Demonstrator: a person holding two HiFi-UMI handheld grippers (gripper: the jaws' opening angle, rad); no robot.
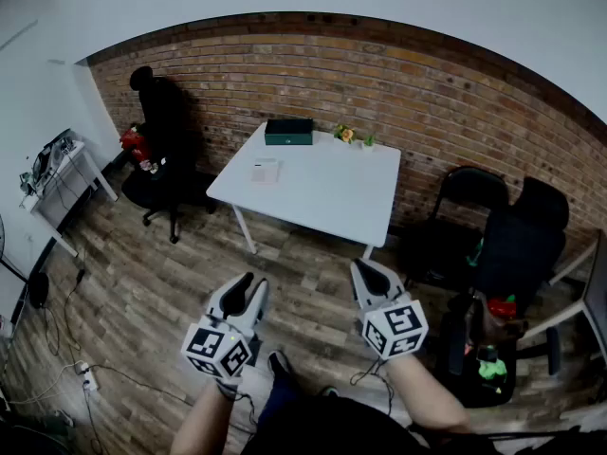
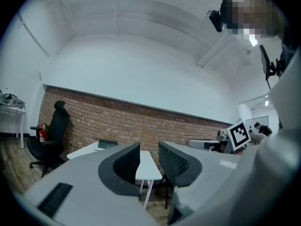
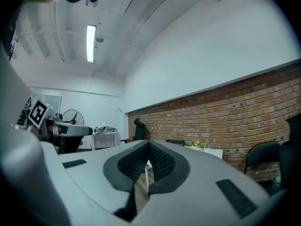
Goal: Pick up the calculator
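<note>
A small pale flat thing, which looks like the calculator, lies on the left part of the white table across the room. Both grippers hang level over the wooden floor, well short of the table. My left gripper is open, and only air shows between its jaws in the left gripper view, which looks towards the table. My right gripper is shut, its ribbed pads meeting at the tips with nothing between them.
A dark green box and small flowers sit at the table's back edge by the brick wall. A black office chair stands to the left and more black chairs to the right. Cables lie on the floor.
</note>
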